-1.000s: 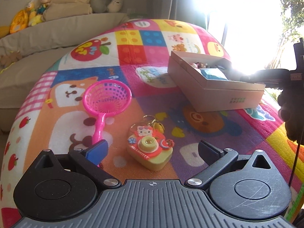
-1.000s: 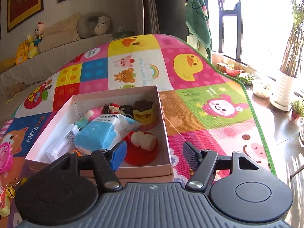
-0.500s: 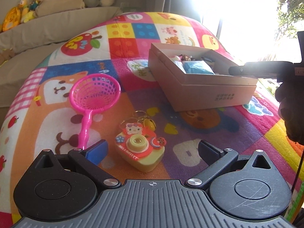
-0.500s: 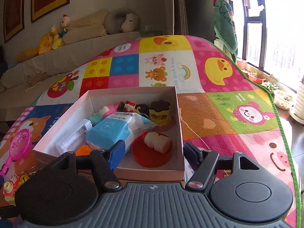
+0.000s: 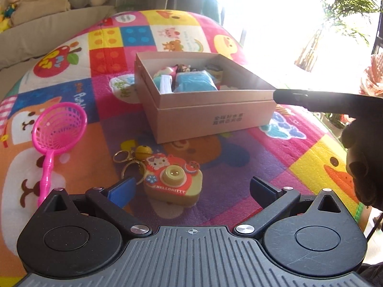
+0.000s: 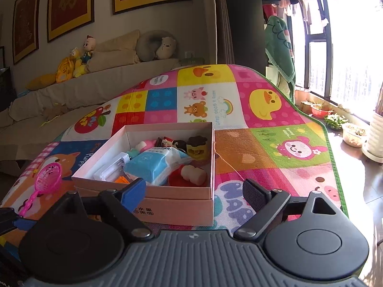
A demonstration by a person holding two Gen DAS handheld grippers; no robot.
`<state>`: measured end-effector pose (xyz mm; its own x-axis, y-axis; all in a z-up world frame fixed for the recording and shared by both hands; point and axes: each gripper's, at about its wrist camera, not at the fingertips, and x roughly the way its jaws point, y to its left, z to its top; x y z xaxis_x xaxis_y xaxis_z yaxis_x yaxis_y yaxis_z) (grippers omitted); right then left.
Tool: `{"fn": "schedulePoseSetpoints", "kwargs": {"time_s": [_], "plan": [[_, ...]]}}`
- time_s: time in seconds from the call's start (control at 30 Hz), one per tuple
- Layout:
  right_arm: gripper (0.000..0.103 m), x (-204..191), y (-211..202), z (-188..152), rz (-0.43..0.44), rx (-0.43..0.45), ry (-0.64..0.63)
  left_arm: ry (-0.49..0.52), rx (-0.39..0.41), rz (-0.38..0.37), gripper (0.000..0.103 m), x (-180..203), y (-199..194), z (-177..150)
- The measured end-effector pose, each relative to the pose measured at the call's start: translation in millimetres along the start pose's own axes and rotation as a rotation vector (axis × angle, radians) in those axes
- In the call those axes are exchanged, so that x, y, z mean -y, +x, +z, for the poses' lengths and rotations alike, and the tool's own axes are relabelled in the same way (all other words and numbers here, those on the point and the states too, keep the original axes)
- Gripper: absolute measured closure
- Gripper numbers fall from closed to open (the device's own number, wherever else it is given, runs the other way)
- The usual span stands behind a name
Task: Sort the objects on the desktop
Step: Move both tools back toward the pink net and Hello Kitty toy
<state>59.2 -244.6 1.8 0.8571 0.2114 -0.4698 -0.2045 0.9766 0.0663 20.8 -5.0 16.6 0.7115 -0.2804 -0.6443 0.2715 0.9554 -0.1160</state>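
Observation:
A Hello Kitty toy camera keychain [image 5: 172, 179] lies on the colourful play mat just ahead of my open, empty left gripper [image 5: 191, 190], between its fingers. A pink toy net [image 5: 57, 129] lies to its left and also shows in the right wrist view [image 6: 46, 181]. A pink cardboard box [image 5: 215, 117] holds a blue tissue pack [image 6: 148, 167], a red dish [image 6: 177, 179] and several small toys. My right gripper [image 6: 194, 192] is open and empty, held above the box's near wall [image 6: 177, 205].
The play mat [image 6: 275, 143] covers the work surface. A sofa with plush toys [image 6: 76, 62] stands behind it. Potted plants [image 6: 335, 119] line the window sill on the right. The right gripper's finger [image 5: 311, 99] reaches in over the box's right corner.
The left gripper has turned right and moved closer, so the toy camera now sits between its fingers. The right gripper has risen and pulled back from the box.

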Motion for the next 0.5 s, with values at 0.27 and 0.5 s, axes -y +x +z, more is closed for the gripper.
{"fn": "schedulePoseSetpoints", "kwargs": {"time_s": [0.27, 0.5], "plan": [[0.003, -48, 8, -32, 0.153, -0.130, -0.127, -0.075, 0.078, 0.244, 0.000, -44, -22, 5], [0.007, -114, 20, -42, 0.363, -0.205, -0.246, -0.244, 0.077, 0.368, 0.000, -96, -36, 1]]}}
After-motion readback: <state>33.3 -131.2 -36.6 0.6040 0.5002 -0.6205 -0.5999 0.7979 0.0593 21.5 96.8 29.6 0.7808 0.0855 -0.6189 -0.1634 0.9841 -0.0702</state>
